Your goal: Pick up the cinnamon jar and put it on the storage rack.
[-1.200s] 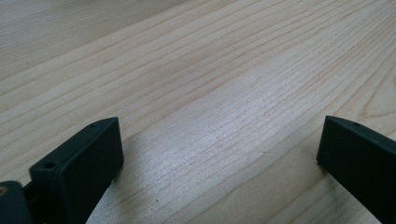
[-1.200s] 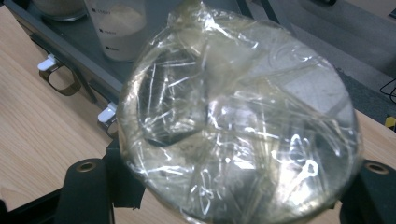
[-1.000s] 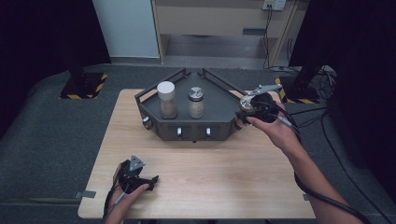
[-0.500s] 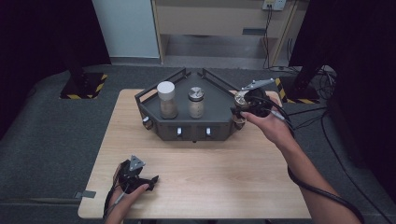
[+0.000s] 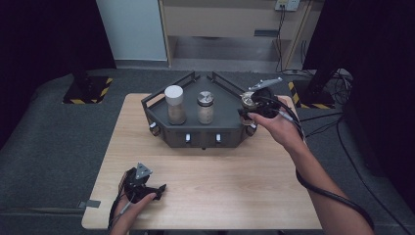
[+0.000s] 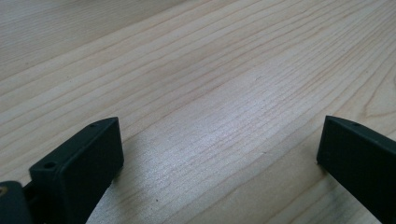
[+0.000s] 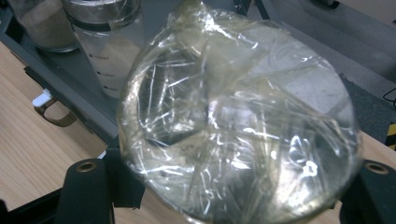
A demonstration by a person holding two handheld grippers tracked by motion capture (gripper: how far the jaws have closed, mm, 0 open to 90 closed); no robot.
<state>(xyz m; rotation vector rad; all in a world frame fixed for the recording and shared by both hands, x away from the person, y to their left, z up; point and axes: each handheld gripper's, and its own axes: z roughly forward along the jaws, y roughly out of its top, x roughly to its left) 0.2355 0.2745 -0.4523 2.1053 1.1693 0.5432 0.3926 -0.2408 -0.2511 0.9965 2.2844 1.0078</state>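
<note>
While your left gripper (image 5: 155,188) is resting wide open on the table (image 5: 235,196), your right gripper (image 5: 246,106) is clamping a film-wrapped jar (image 7: 238,121) over the grey tray's (image 5: 159,105) right edge.

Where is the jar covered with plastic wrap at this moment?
In the high view the wrapped jar is between the jaws of the right gripper, over the right end of the dark tray, right of the metal-lidded jar.
</note>
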